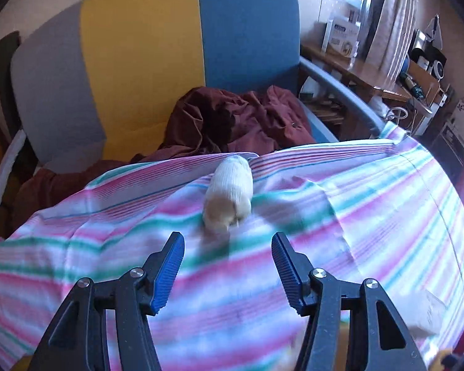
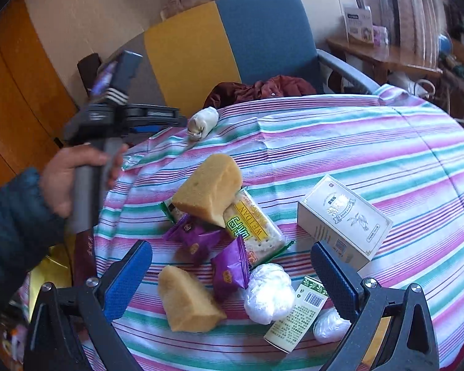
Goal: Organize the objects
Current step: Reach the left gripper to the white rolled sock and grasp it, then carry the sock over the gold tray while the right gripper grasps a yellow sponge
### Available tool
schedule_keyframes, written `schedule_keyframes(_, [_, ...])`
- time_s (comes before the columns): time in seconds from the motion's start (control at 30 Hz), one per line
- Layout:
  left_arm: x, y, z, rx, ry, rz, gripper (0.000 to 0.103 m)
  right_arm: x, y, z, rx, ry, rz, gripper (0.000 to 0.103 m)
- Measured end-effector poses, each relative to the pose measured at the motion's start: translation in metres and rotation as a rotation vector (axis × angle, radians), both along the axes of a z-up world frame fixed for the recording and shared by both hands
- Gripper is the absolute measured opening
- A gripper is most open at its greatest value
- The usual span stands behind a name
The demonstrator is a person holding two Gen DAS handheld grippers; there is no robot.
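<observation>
the left gripper [image 1: 227, 266] stands wide apart and empty, a blurred pale roll [image 1: 229, 193], perhaps cloth, just ahead of its tips. the right gripper [image 2: 232, 281] also gapes empty above the purple packets [image 2: 229, 269].

On the striped tablecloth [image 2: 371, 142] I count 2 yellow sponge wedges, 1 at [image 2: 207, 185] and 1 at [image 2: 188, 300], plus 2 purple snack packets [image 2: 195, 235] and [image 2: 230, 270] and 1 cracker pack [image 2: 256, 232]. I also see 2 boxes, 1 white box [image 2: 345, 216] and 1 small green-and-cream box [image 2: 297, 312], and 2 white plastic-wrapped balls [image 2: 267, 292] and [image 2: 329, 324]. At the far edge I count 1 rolled white cloth bundle [image 1: 230, 191], with 1 chair [image 1: 247, 31] and 1 dark red garment [image 1: 247, 117] behind it.
</observation>
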State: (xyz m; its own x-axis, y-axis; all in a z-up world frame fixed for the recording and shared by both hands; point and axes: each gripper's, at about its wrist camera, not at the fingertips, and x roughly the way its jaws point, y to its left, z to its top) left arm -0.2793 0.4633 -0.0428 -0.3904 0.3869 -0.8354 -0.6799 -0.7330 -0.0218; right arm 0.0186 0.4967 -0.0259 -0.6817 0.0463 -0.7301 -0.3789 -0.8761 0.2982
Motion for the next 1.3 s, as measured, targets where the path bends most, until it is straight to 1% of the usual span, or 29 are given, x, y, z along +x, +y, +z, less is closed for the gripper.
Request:
schedule_keyframes(0.03, [-0.007,0.007,-0.006,-0.02,0.004,-0.002,0.06,0.0,0.002,0.0,-0.011,0.0,-0.003,0.103])
schedule_keyframes(0.13, [-0.025,0.025,-0.021,-0.047,-0.002,-0.014,0.06,0.002,0.008,-0.004,-0.061,-0.009,-0.01,0.103])
schedule_keyframes(0.2, [-0.035,0.034,-0.029,-0.059,-0.002,-0.005,0.06,0.002,0.011,-0.006,-0.094,-0.014,-0.007,0.103])
schedule_keyframes(0.3, [-0.045,0.047,-0.041,-0.077,-0.005,0.0,0.06,0.002,0.012,-0.007,-0.111,-0.008,0.003,0.103])
schedule_keyframes(0.33, [-0.046,0.051,-0.046,-0.093,-0.004,-0.011,0.047,0.003,0.012,-0.007,-0.11,-0.005,0.001,0.103])
schedule_keyframes(0.37, [-0.043,0.053,-0.048,-0.106,0.013,-0.024,0.045,0.004,0.013,-0.007,-0.107,-0.004,-0.004,0.103])
schedule_keyframes(0.43, [-0.033,0.05,-0.044,-0.09,0.036,-0.036,0.045,0.005,0.016,-0.008,-0.109,-0.005,-0.014,0.103])
schedule_keyframes(0.47, [-0.023,0.042,-0.037,-0.072,0.045,-0.038,0.044,0.007,0.017,-0.008,-0.111,-0.002,-0.021,0.103])
schedule_keyframes(0.53, [-0.009,0.029,-0.026,-0.061,0.06,-0.034,0.044,0.01,0.023,-0.006,-0.116,0.009,-0.05,0.103])
schedule_keyframes(0.57, [0.004,0.016,-0.016,-0.055,0.065,-0.028,0.044,0.012,0.026,-0.004,-0.119,0.018,-0.067,0.103])
schedule_keyframes(0.67, [0.031,-0.014,0.005,-0.039,0.05,-0.002,0.045,0.017,0.034,-0.001,-0.126,0.037,-0.105,0.103])
schedule_keyframes(0.73, [0.05,-0.035,0.02,-0.033,0.046,0.019,0.045,0.018,0.037,-0.002,-0.121,0.03,-0.119,0.103])
schedule_keyframes(0.87, [0.093,-0.087,0.053,0.034,0.055,0.05,0.045,0.012,0.037,-0.008,-0.124,-0.006,-0.114,0.103])
schedule_keyframes(0.93, [0.112,-0.111,0.063,0.06,0.052,0.067,0.045,0.009,0.035,-0.012,-0.128,-0.021,-0.097,0.103])
schedule_keyframes(1.0, [0.135,-0.135,0.07,0.077,0.062,0.069,0.045,0.006,0.031,-0.014,-0.124,-0.033,-0.077,0.103])
schedule_keyframes(1.1, [0.162,-0.162,0.073,0.088,0.079,0.077,0.045,0.002,0.024,-0.016,-0.103,-0.044,-0.049,0.103])
schedule_keyframes(1.23, [0.193,-0.205,0.069,0.117,0.06,0.105,0.045,-0.002,0.018,-0.018,-0.113,-0.044,-0.021,0.101])
schedule_keyframes(1.3, [0.202,-0.224,0.066,0.122,0.057,0.123,0.045,-0.006,0.015,-0.019,-0.13,-0.052,-0.01,0.1])
